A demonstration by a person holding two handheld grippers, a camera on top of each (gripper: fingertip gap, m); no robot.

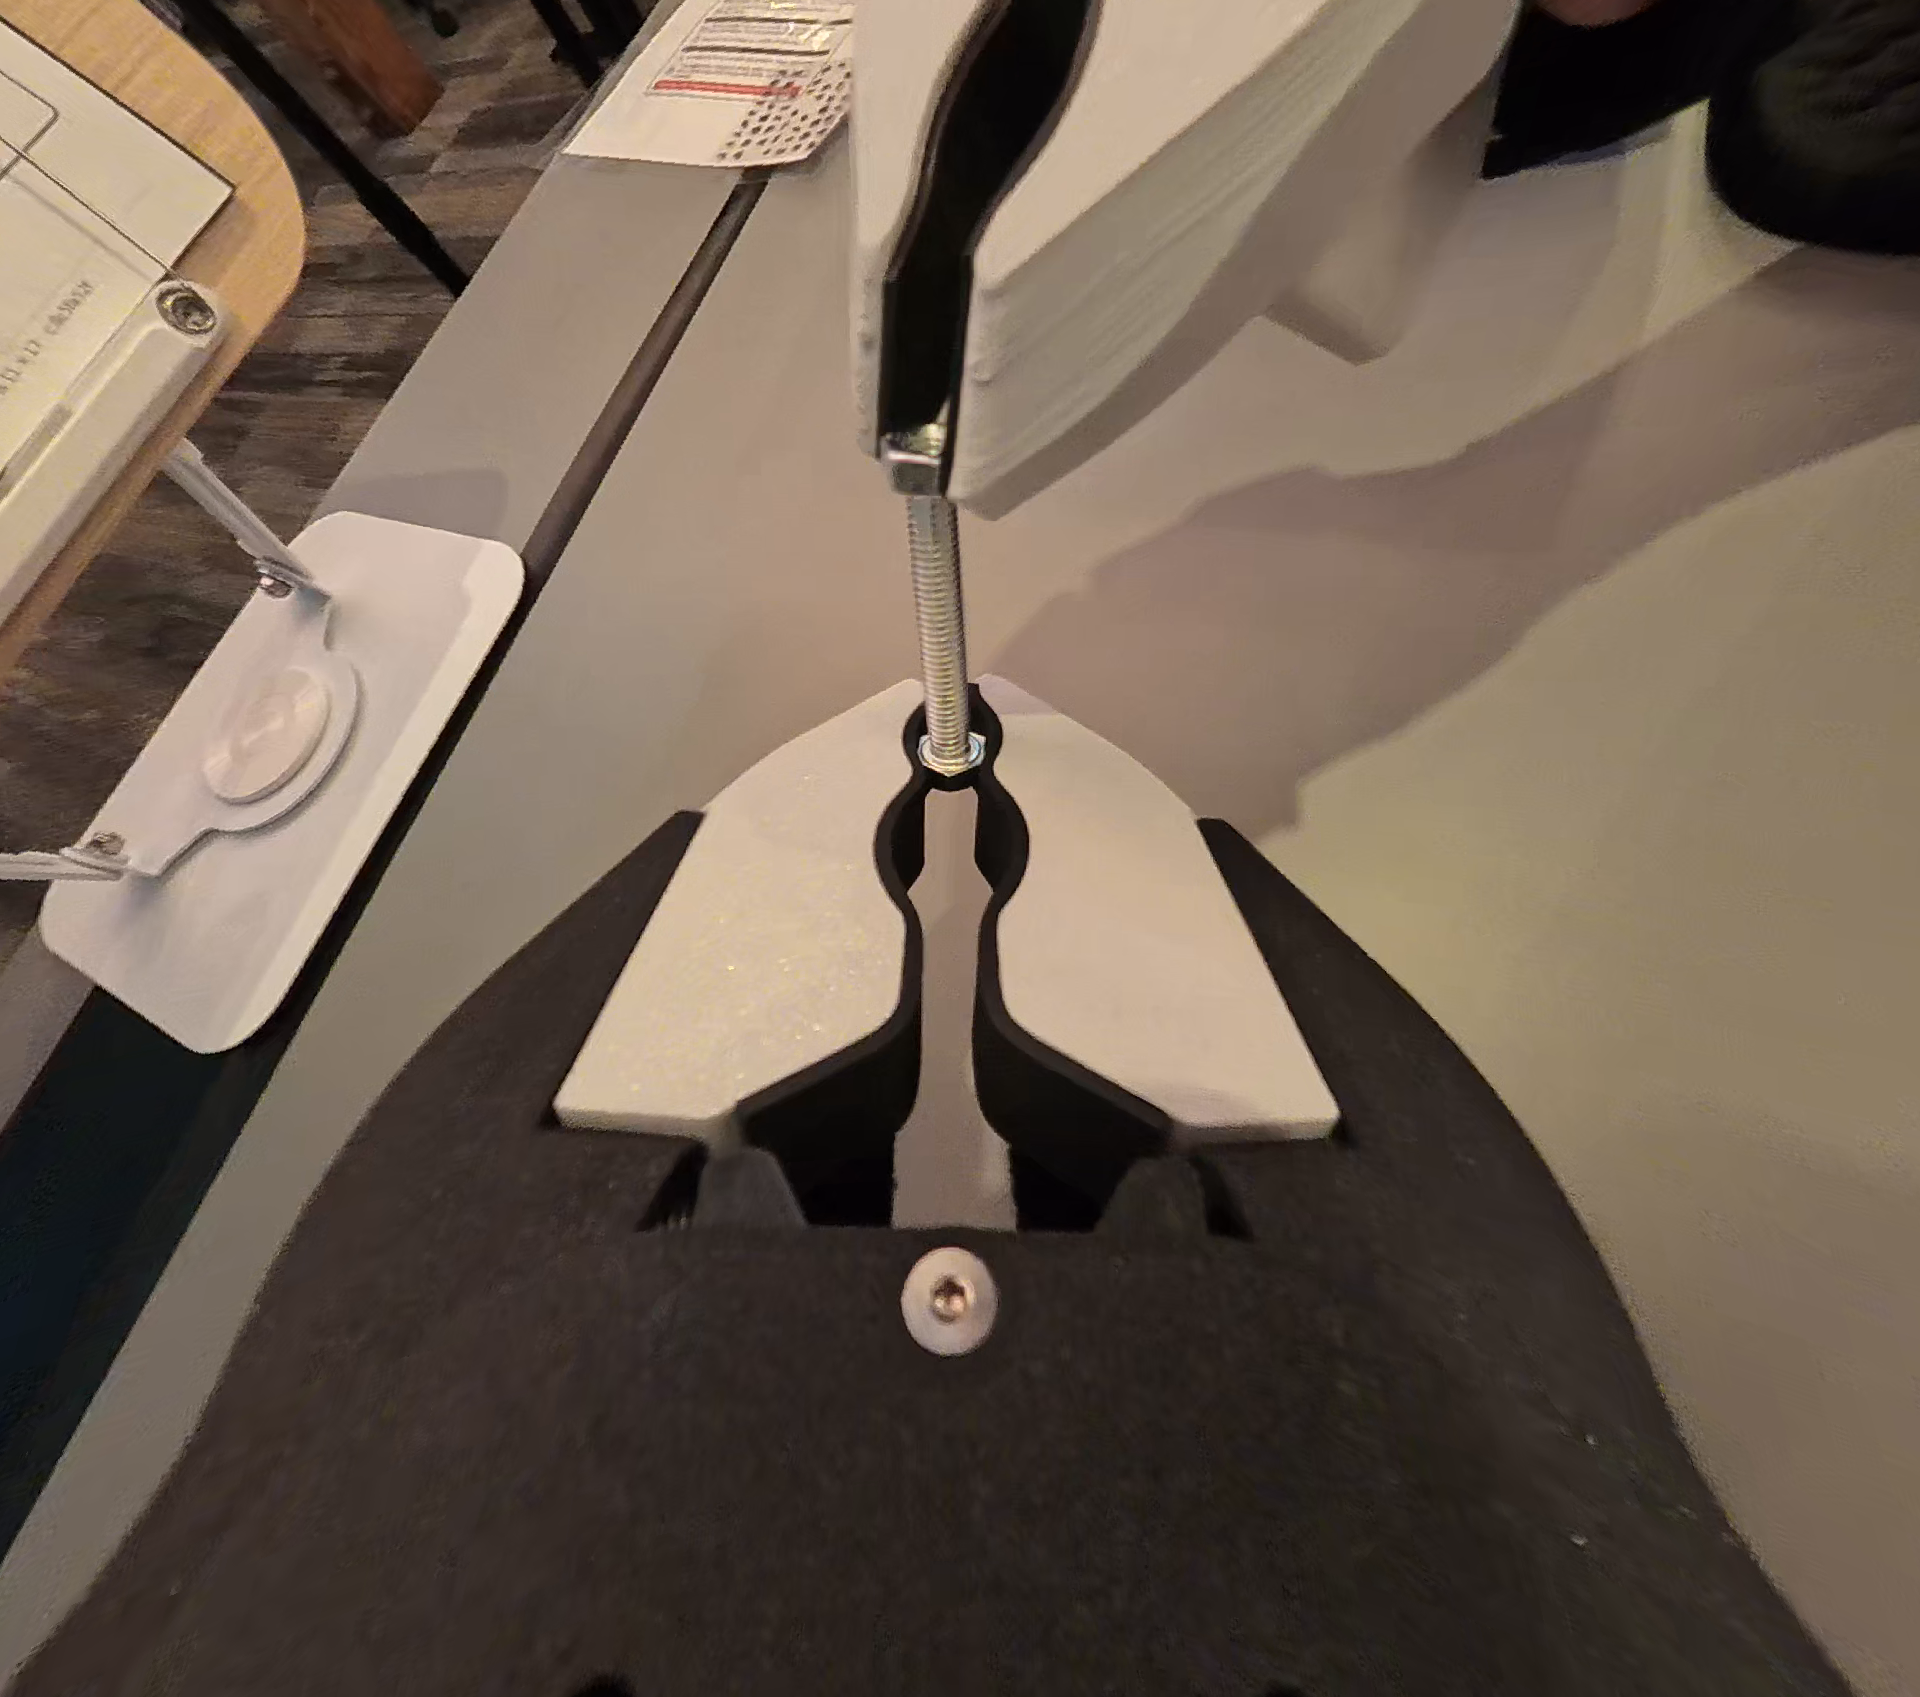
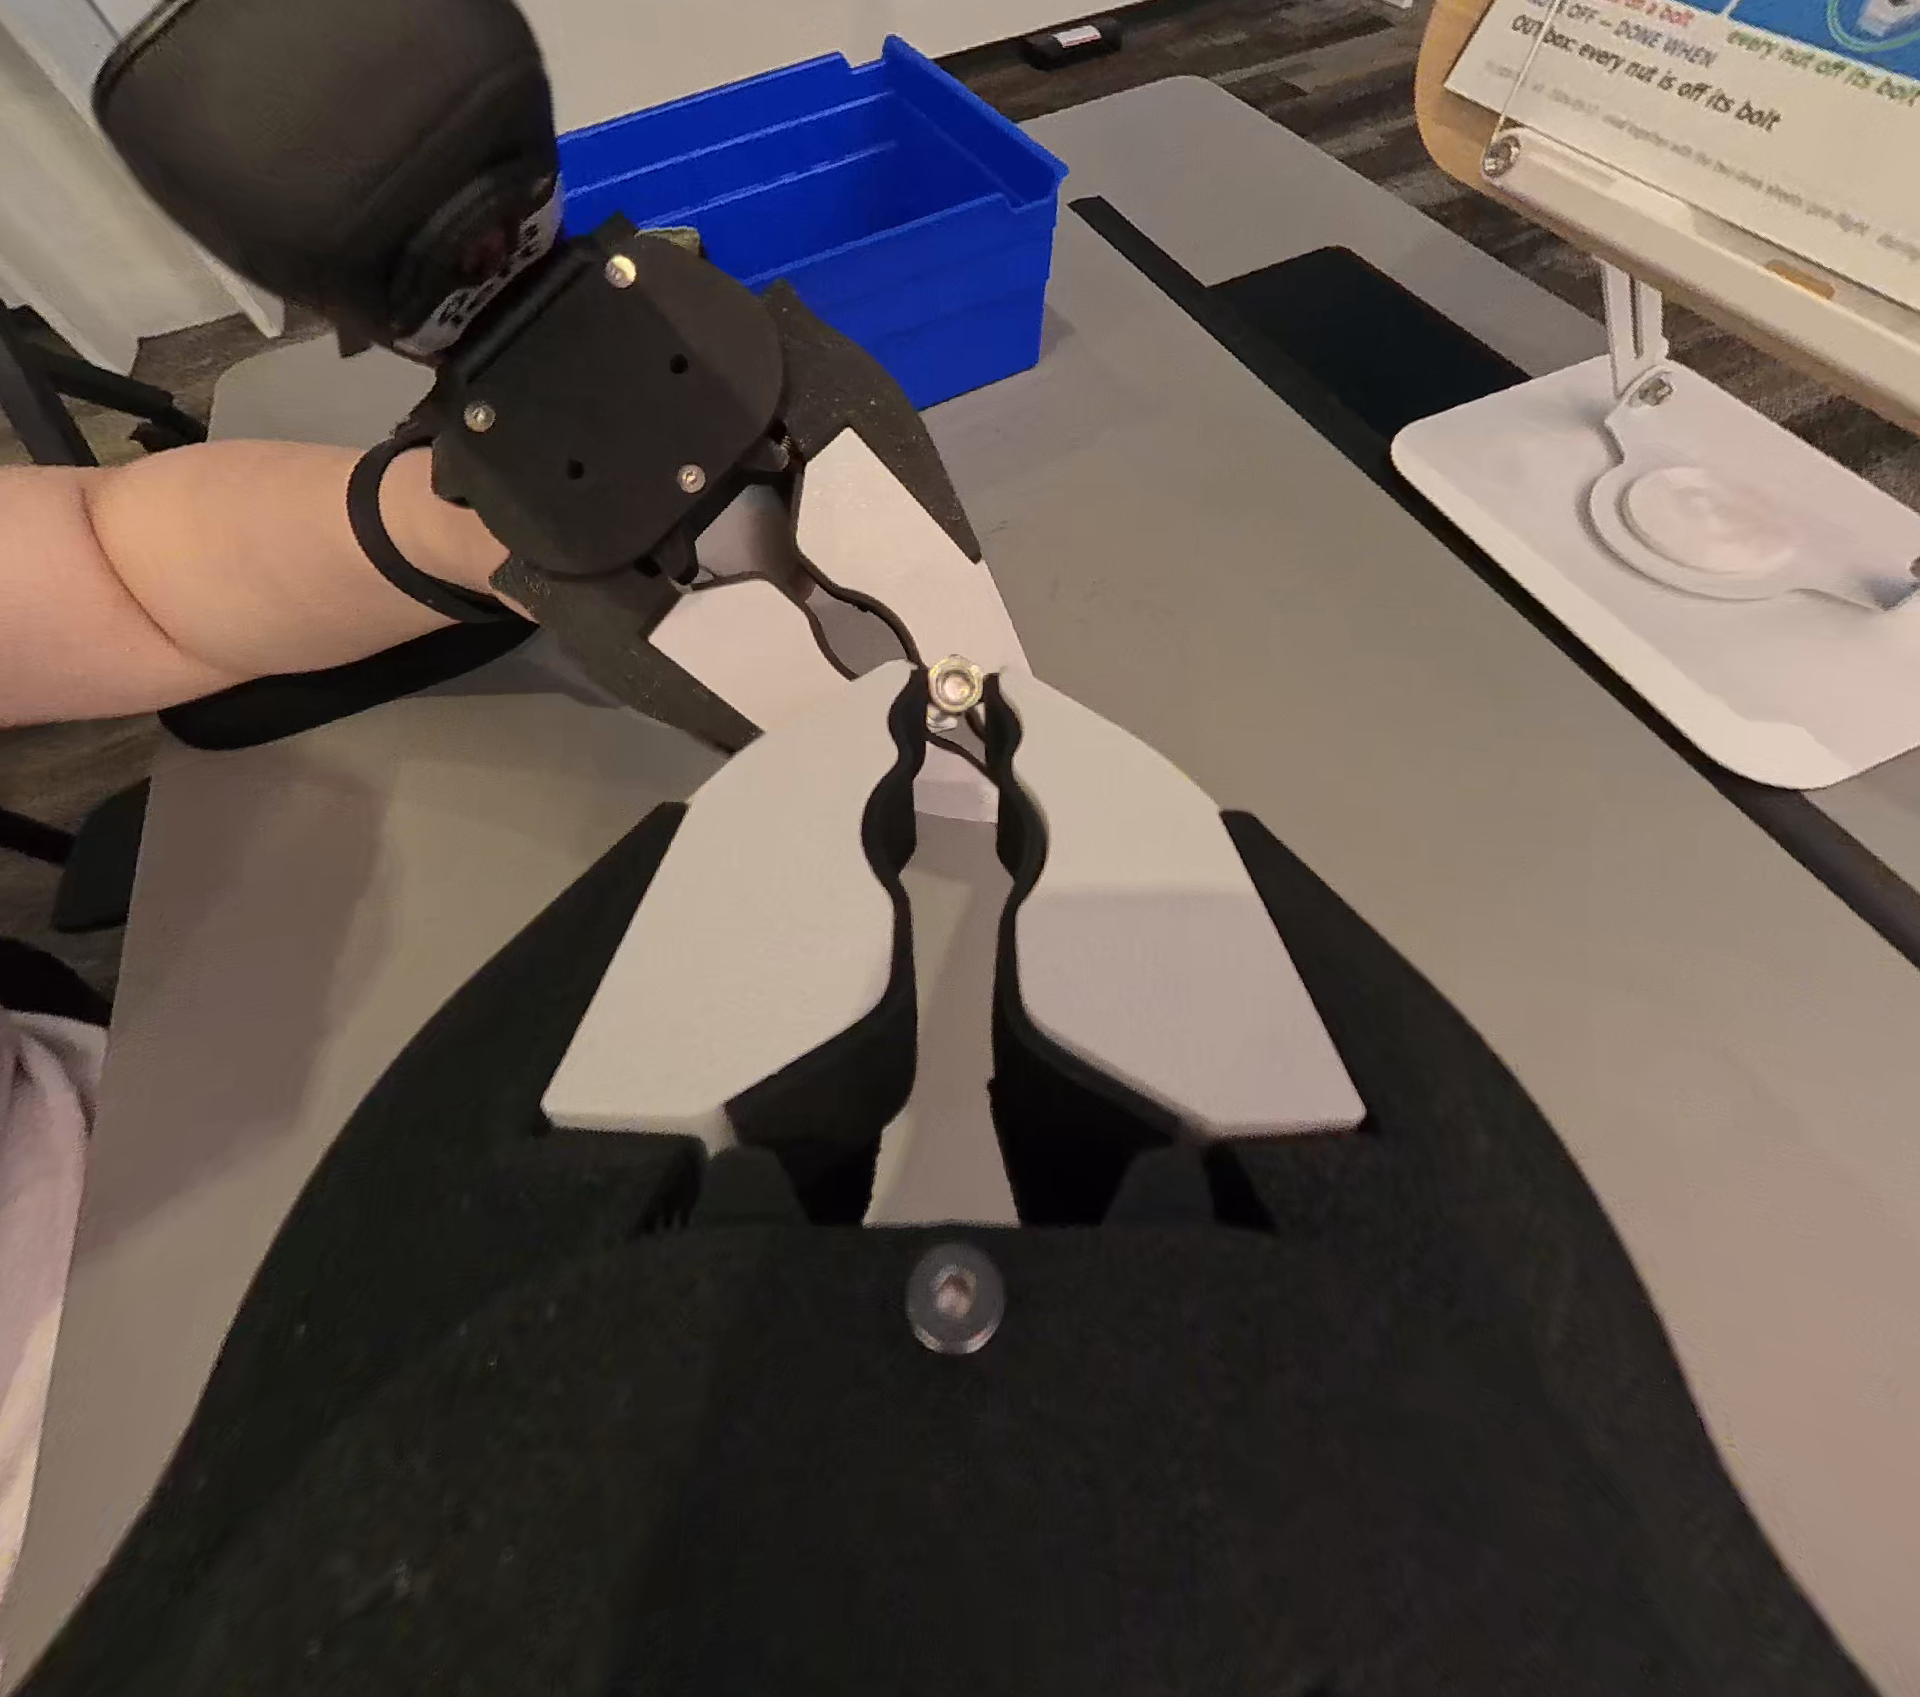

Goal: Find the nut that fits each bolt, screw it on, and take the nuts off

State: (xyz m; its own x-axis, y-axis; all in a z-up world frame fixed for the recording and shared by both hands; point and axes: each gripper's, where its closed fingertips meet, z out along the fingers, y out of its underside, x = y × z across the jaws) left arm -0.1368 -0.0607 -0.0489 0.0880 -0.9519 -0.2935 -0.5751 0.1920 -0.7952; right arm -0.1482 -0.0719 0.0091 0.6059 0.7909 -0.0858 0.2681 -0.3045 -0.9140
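A silver bolt [image 1: 938, 608] is held in the air over the grey table [image 1: 1455, 920] between my two grippers. In the left wrist view my left gripper [image 1: 948, 748] is shut on a small nut [image 1: 952, 764] that sits on the bolt's thread. My right gripper [image 1: 920, 468] comes in from above and is shut on the bolt's head. In the right wrist view my right gripper [image 2: 956, 712] grips the bolt [image 2: 954, 689], seen end-on. My left gripper [image 2: 925, 660] reaches in from the left and meets it at the tips.
A blue bin [image 2: 831, 213] stands at the far side of the table. A white stand [image 2: 1662, 556] holding an instruction sheet is on the right and also shows in the left wrist view [image 1: 281, 764]. A printed sheet [image 1: 748, 58] lies on the table. A person's forearm [image 2: 156, 556] is at the left. Left tips to right tips: about 6 cm.
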